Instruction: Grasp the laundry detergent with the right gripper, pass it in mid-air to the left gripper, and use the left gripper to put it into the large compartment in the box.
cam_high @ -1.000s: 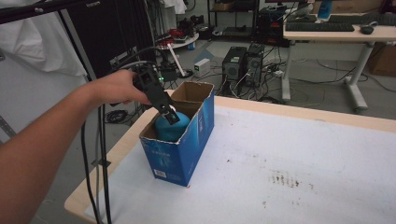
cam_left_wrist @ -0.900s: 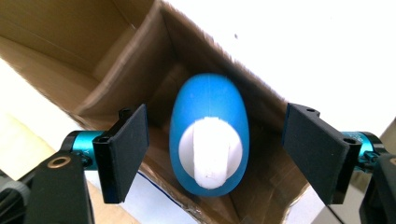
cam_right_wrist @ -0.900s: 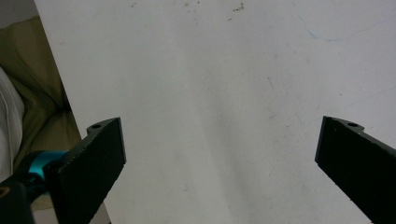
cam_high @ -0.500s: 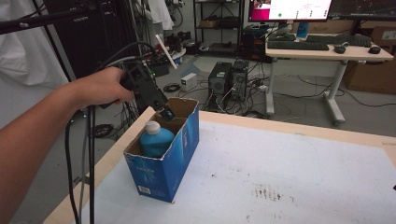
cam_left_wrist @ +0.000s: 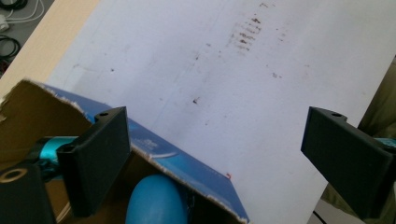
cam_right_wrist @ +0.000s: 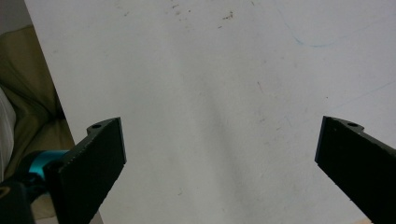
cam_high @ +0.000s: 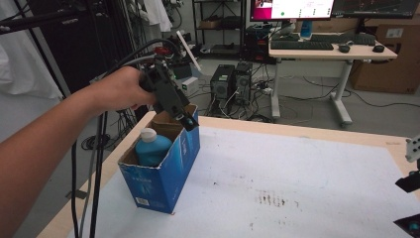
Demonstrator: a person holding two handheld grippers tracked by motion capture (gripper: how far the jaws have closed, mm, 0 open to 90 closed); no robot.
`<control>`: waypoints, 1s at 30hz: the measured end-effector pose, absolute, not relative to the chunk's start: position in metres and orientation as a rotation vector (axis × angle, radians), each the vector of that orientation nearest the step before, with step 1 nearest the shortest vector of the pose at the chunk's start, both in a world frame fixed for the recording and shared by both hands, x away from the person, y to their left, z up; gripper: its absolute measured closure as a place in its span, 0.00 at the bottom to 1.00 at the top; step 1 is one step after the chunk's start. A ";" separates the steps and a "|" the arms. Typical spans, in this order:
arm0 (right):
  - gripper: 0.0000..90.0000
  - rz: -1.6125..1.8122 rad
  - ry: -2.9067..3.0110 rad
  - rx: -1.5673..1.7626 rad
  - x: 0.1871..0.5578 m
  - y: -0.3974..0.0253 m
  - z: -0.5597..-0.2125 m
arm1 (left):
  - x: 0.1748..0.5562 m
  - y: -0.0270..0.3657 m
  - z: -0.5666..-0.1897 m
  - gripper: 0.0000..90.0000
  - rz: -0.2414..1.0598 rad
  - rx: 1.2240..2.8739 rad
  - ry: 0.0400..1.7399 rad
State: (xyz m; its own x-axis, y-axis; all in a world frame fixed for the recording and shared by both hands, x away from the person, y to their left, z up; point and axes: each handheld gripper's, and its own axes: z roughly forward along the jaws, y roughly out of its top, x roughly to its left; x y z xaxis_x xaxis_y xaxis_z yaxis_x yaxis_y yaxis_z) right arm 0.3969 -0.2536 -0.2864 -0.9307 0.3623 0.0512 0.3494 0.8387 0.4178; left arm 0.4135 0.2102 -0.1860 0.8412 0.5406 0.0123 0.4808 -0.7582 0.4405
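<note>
While the blue bottle is standing upright inside the blue cardboard box, white cap up, I am holding my left gripper just above the box's far rim, tilted down toward the surface. In my left gripper view the rounded blue shoulder of the bottle is showing below the torn edge of the box wall, between my jaws but lower than them. My left jaws are standing wide apart, gripping nothing; the one on the left side of that view is hanging over the box's open top, the other over the bare white surface beyond the box. Whether either jaw is touching the cardboard, I cannot tell.

The box is sitting near the left edge of the surface, close to the near corner, its long side running away from me. My left hand is wrapping around the gripper body, with cables trailing from it down past the table edge.

My right gripper is hanging well apart from the box, at the right edge of the high view. In my right gripper view its jaws are spread wide over the white surface, holding nothing.
</note>
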 end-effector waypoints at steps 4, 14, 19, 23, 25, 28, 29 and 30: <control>0.01 0.676 2.977 0.576 0.395 -0.253 -0.285 | 0.415 0.200 -0.184 0.02 0.176 2.565 0.744; 0.01 0.694 2.966 0.567 0.395 -0.250 -0.284 | 0.412 0.165 -0.187 0.02 0.293 2.619 0.653; 0.01 0.696 2.966 0.562 0.395 -0.246 -0.284 | 0.414 0.146 -0.193 0.02 0.282 2.636 0.598; 0.01 0.698 2.969 0.555 0.396 -0.241 -0.283 | 0.415 0.131 -0.195 0.02 0.281 2.637 0.584; 0.01 0.704 2.967 0.547 0.396 -0.240 -0.282 | 0.415 0.123 -0.197 0.02 0.262 2.645 0.555; 0.01 0.706 2.967 0.552 0.397 -0.237 -0.282 | 0.412 0.113 -0.201 0.02 0.216 2.674 0.514; 0.01 0.704 2.967 0.547 0.397 -0.237 -0.282 | 0.411 0.109 -0.203 0.02 0.205 2.685 0.496; 0.01 0.701 2.969 0.549 0.398 -0.237 -0.282 | 0.409 0.107 -0.204 0.02 0.189 2.693 0.480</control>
